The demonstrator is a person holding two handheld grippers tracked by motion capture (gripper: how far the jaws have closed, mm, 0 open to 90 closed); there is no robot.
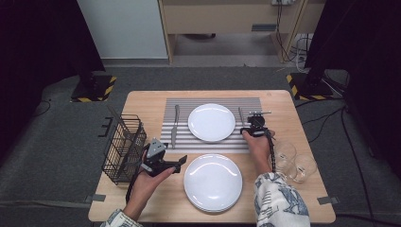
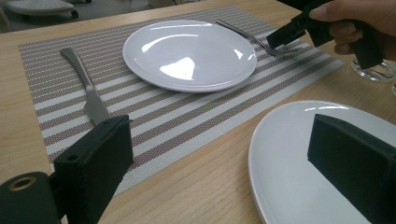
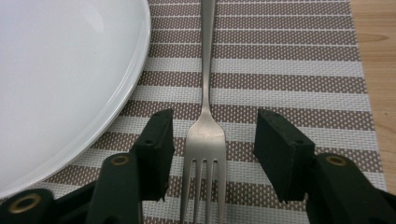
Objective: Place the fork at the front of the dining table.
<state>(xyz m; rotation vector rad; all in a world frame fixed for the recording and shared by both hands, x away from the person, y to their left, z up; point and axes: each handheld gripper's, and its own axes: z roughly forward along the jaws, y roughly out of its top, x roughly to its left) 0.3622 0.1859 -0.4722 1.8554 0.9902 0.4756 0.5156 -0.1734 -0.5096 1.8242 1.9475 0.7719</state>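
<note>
Woven striped placemat [image 3: 289, 70] bears a slim steel fork [image 3: 204, 140] between parted jaws.

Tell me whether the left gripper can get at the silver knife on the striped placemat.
Probably yes. The left gripper stands open, and the silver knife lies flat on the striped placemat, apart from the white round plate, with bare wooden table between.

Glossy white round plate [image 3: 60, 84], silver metal fork [image 3: 205, 140], brown-and-white striped woven placemat [image 3: 289, 70], pale wooden counter [image 3: 376, 46], matt black right claw [image 3: 212, 149], black wire basket [image 1: 124, 149].
</note>
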